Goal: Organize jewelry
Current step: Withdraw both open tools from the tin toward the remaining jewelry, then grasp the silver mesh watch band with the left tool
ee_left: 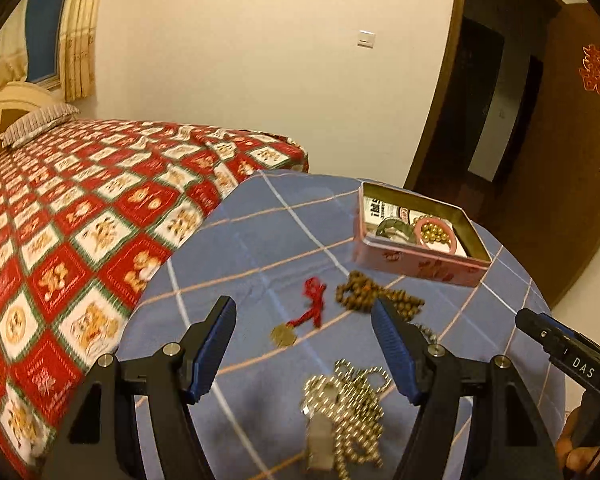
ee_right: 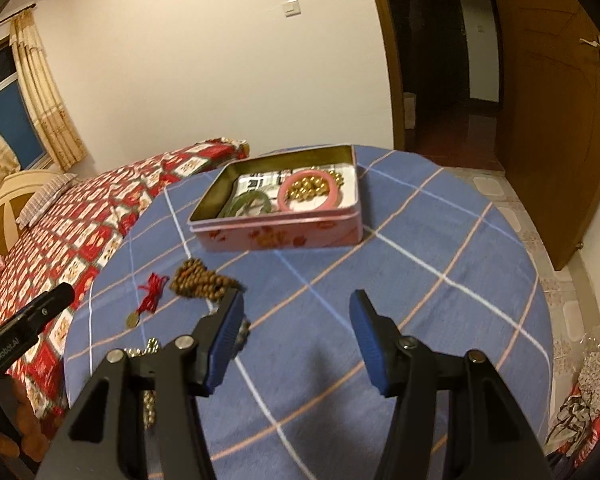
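On a round table with a blue checked cloth [ee_left: 260, 248] stands an open pink tin [ee_left: 416, 264] [ee_right: 276, 234] holding a pink bangle [ee_right: 310, 192], gold beads and a green bangle [ee_right: 248, 204]. In front of it lie a brown bead string [ee_left: 376, 294] [ee_right: 202, 280], a red cord with a gold coin [ee_left: 312, 310] [ee_right: 150, 292] and a heap of gold ball chain [ee_left: 352, 396]. My left gripper [ee_left: 304, 308] hangs open above the red cord and the chain. My right gripper [ee_right: 298, 300] is open over bare cloth, right of the brown beads.
A bed with a red patterned cover [ee_left: 60, 220] presses against the table's left side. A wooden door [ee_right: 556, 120] stands open at the right, with tiled floor [ee_right: 540, 216] below it. Crumpled bags [ee_right: 584, 396] lie on the floor at lower right.
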{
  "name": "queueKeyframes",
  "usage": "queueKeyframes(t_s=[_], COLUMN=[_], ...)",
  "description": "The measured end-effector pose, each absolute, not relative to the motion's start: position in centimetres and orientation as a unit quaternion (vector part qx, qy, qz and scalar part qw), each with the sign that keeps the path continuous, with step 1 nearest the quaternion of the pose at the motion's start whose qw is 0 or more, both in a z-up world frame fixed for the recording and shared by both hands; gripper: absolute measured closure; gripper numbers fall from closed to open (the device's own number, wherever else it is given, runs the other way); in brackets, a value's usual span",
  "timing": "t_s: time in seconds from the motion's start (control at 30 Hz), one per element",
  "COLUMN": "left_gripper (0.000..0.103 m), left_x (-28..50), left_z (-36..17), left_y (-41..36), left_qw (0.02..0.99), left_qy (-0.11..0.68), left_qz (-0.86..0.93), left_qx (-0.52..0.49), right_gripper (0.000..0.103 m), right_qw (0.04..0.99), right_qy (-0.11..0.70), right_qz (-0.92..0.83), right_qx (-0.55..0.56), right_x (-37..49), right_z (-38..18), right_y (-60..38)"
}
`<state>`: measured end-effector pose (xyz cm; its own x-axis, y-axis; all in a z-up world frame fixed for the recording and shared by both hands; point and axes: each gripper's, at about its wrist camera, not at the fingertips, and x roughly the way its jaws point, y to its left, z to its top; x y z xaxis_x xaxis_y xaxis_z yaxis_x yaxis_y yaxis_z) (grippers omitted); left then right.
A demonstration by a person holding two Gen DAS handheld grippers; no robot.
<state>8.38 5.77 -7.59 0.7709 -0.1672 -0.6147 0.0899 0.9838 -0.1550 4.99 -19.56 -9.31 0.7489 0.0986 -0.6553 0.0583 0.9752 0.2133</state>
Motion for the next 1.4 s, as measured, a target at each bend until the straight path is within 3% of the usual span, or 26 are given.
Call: queueKeyframes(t_s=[0.63, 0.67, 0.73, 1.07, 1.2, 1.23, 1.27, 1.4], left_gripper=[0.033, 0.034, 0.056, 0.057, 0.057, 0.065, 0.086, 0.086], left_x=[3.8, 3.8, 4.1, 4.9, 4.6, 4.7, 4.9, 5.2], left_z=[-12.5, -12.9, -13.6, -14.0, -14.7, -14.8, -14.8, -14.8], left_y=[5.6, 5.4, 5.1, 4.3, 2.8, 3.0, 3.3, 4.1], left_qw=[0.915, 0.913, 0.906, 0.892, 0.898, 0.898, 0.897, 0.894], left_qy=[0.389, 0.394, 0.413, 0.439, 0.424, 0.424, 0.426, 0.43], left_qz=[-0.103, -0.098, -0.095, -0.112, -0.1, -0.101, -0.11, -0.125], left_qx=[-0.03, -0.02, -0.007, -0.006, 0.057, 0.055, 0.041, 0.023], right_gripper=[0.044, 0.044, 0.044, 0.044, 0.044, 0.044, 0.044, 0.044], right_qw=[0.924, 0.925, 0.925, 0.917, 0.916, 0.915, 0.915, 0.912], right_qy=[0.37, 0.368, 0.368, 0.384, 0.387, 0.388, 0.389, 0.394], right_qz=[0.044, 0.045, 0.047, 0.058, 0.068, 0.07, 0.07, 0.074], right_qx=[0.087, 0.086, 0.085, 0.09, 0.084, 0.082, 0.082, 0.086], right_x=[2.3, 2.2, 2.0, 2.1, 2.1, 2.1, 2.1, 2.2], right_z=[-10.5, -10.4, -10.3, -11.0, -11.1, -11.2, -11.2, -11.5], right_y=[-17.0, -16.9, -16.9, -16.2, -15.5, -15.4, -15.3, -15.3])
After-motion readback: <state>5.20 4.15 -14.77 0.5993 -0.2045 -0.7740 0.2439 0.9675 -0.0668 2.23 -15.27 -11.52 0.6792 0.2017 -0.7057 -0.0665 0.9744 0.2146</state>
